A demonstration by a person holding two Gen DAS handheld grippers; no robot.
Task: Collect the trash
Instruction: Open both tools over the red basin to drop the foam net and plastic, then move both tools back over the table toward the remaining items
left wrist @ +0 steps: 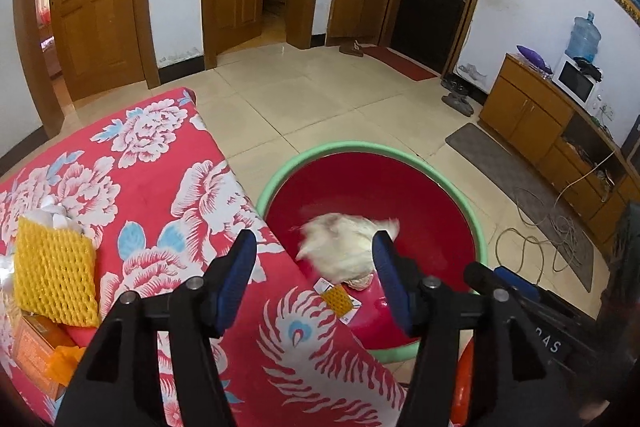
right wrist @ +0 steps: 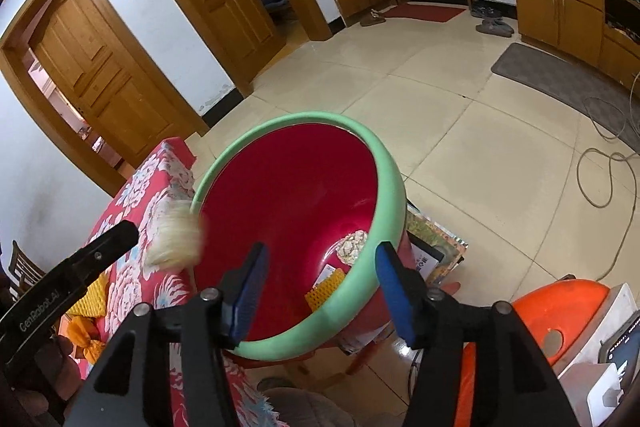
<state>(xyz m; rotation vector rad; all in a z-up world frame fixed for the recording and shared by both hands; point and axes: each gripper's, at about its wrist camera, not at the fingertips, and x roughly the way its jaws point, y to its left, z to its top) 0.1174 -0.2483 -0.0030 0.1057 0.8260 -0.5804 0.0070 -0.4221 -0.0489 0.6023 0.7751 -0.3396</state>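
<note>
Views: While the left wrist view shows the blurred white wad (left wrist: 344,241) over the basin's red inside, the right wrist view shows it (right wrist: 176,241) at the basin's left rim, beside the left claw's black finger.
Left claw (left wrist: 316,261): jaws apart, gripping nothing.
Right claw (right wrist: 320,269): jaws apart, the basin's near rim between them, untouched.
Edges: the flowered surface (left wrist: 132,187) ends right at the basin; open tiled floor (right wrist: 460,131) lies beyond it.
Basin (right wrist: 384,163): holds a yellow foam net (right wrist: 324,289), a small card, a pale crumpled piece.
More trash: another yellow net (left wrist: 56,267) on the surface, well left of the basin.
</note>
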